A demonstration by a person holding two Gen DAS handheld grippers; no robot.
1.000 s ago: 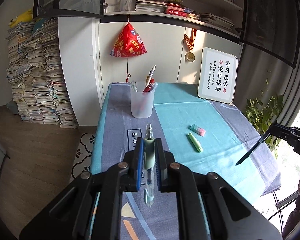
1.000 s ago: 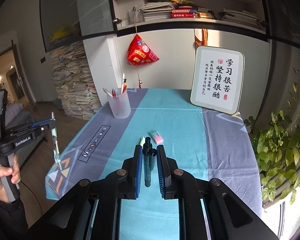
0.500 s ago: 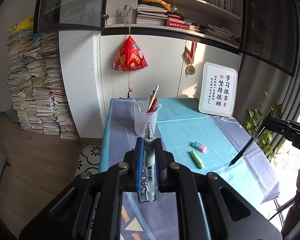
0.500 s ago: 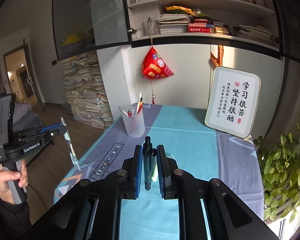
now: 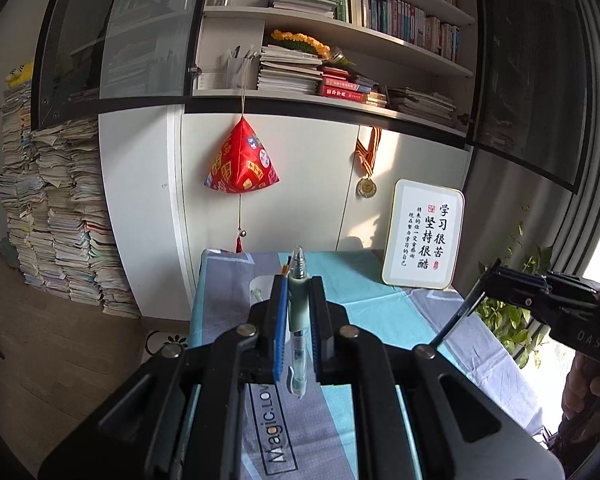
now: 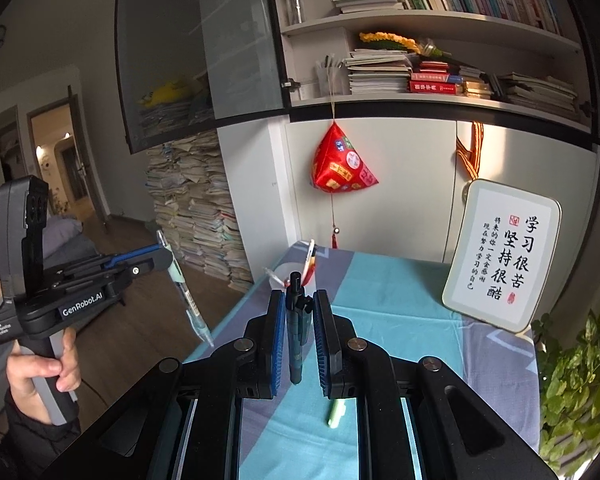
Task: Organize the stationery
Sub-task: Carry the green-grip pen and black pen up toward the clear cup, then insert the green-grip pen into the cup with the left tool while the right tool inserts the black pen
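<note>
My left gripper point(image 5: 298, 294) is shut on a clear pen with a pale green grip point(image 5: 299, 312), held upright above the table. It also shows in the right wrist view point(image 6: 168, 258) at the left, pen point(image 6: 188, 300) slanting down. My right gripper point(image 6: 299, 308) is shut on a dark pen point(image 6: 296, 332); it shows in the left wrist view point(image 5: 486, 278) at the right, its dark pen point(image 5: 458, 312) slanting down. The translucent pen cup point(image 6: 278, 276) with several pens stands at the table's far left, mostly hidden behind the fingers in both views point(image 5: 260, 286). A green highlighter point(image 6: 336, 414) lies on the cloth.
The table point(image 6: 400, 292) has a blue and grey cloth. A framed calligraphy sign point(image 6: 502, 260) leans at the back right. A red pyramid ornament point(image 6: 340, 166) hangs from the shelf. A plant point(image 6: 576, 376) is at the right, paper stacks point(image 5: 56, 216) at the left.
Both grippers have risen and tilted up with their pens; the table and cup sit lower in both views, and the pink eraser has dropped out of sight.
</note>
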